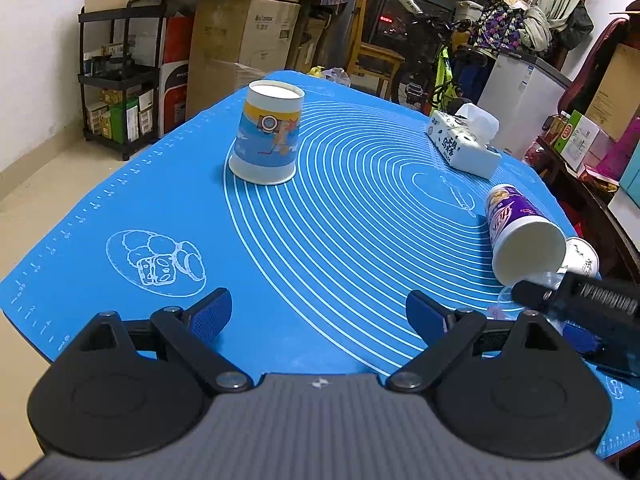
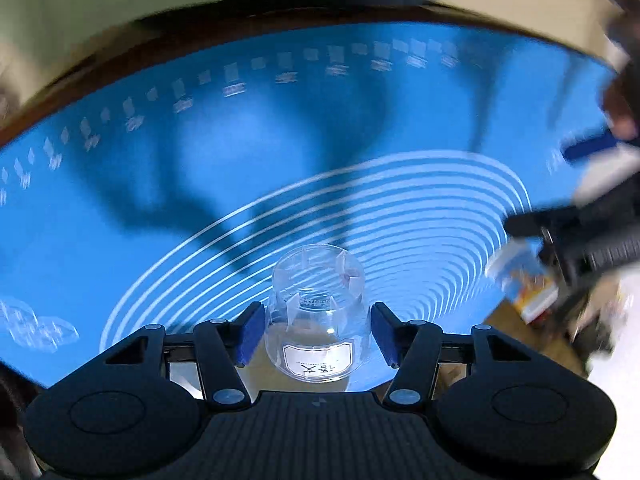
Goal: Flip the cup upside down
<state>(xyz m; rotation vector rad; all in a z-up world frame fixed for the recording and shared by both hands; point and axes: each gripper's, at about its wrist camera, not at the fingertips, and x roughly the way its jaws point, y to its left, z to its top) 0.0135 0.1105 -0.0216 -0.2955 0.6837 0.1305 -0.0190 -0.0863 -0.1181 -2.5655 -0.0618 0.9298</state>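
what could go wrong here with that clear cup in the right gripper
1. The clear plastic cup sits between the right gripper pads with a visible gap each side, so it may slip or drop mid-flip.
2. The right wrist view is motion-blurred; a fast swing could fling the smooth cup.
3. The purple paper cup lies tipped close beside that gripper and could get knocked off the blue mat.

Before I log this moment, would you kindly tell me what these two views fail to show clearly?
- Right wrist view: motion blur smears the mat markings and the objects at the right edge.
- Right wrist view: whether the right tongs touch the clear cup is uncertain; thin gaps seem visible.
- Left wrist view: the clear cup is mostly hidden behind the right tool.
- Left wrist view: a small white cup sits partly behind the purple cup.
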